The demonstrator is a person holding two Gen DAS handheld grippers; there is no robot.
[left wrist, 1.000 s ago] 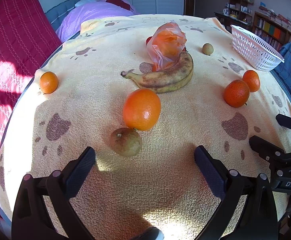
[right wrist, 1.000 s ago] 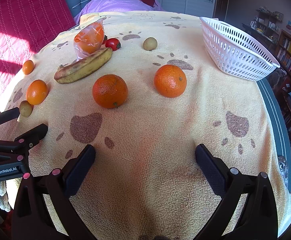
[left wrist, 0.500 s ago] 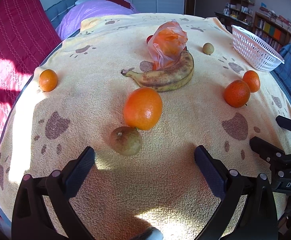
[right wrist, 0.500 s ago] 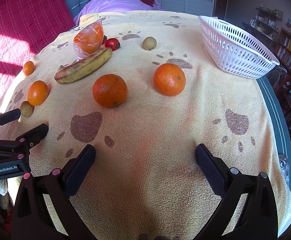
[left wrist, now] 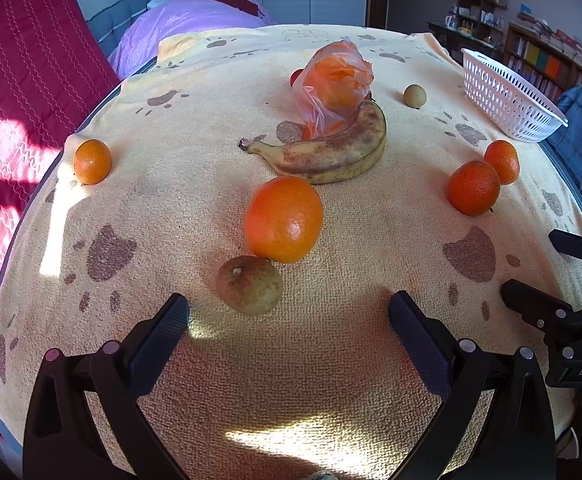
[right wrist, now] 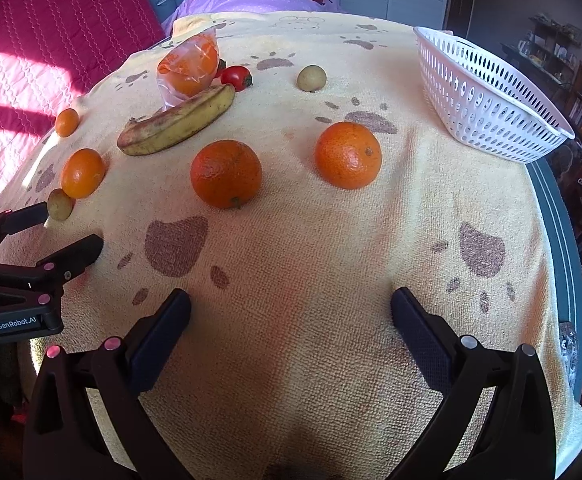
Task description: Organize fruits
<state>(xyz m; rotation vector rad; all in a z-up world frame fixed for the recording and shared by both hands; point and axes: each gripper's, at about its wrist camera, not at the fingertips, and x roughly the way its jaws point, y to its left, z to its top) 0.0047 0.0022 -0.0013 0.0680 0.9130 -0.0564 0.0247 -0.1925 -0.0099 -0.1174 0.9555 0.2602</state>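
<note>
Fruit lies scattered on a yellow paw-print towel. In the left wrist view a brownish pear [left wrist: 250, 290] touches a big orange [left wrist: 284, 219] just beyond my open left gripper [left wrist: 289, 320]. Farther off are a spotted banana [left wrist: 323, 152], an orange plastic bag of fruit [left wrist: 337, 88], a small mandarin [left wrist: 92, 161] and two oranges [left wrist: 473, 193] at right. My right gripper [right wrist: 291, 316] is open over bare towel, with two oranges [right wrist: 226, 173] [right wrist: 348, 155] ahead of it. The white basket [right wrist: 487, 96] stands empty at the far right.
A tomato [right wrist: 236, 77] and a small round greenish fruit [right wrist: 311, 78] lie behind the banana [right wrist: 177, 122]. The table edge [right wrist: 559, 216] drops off at right, with bookshelves beyond. A pink quilt [left wrist: 15, 92] lies left, a purple pillow behind. The left gripper [right wrist: 31, 264] shows at the right view's left edge.
Both grippers have shifted only slightly, with the scene drifting a little in each view. All fruit stays in place and both grippers stay open.
</note>
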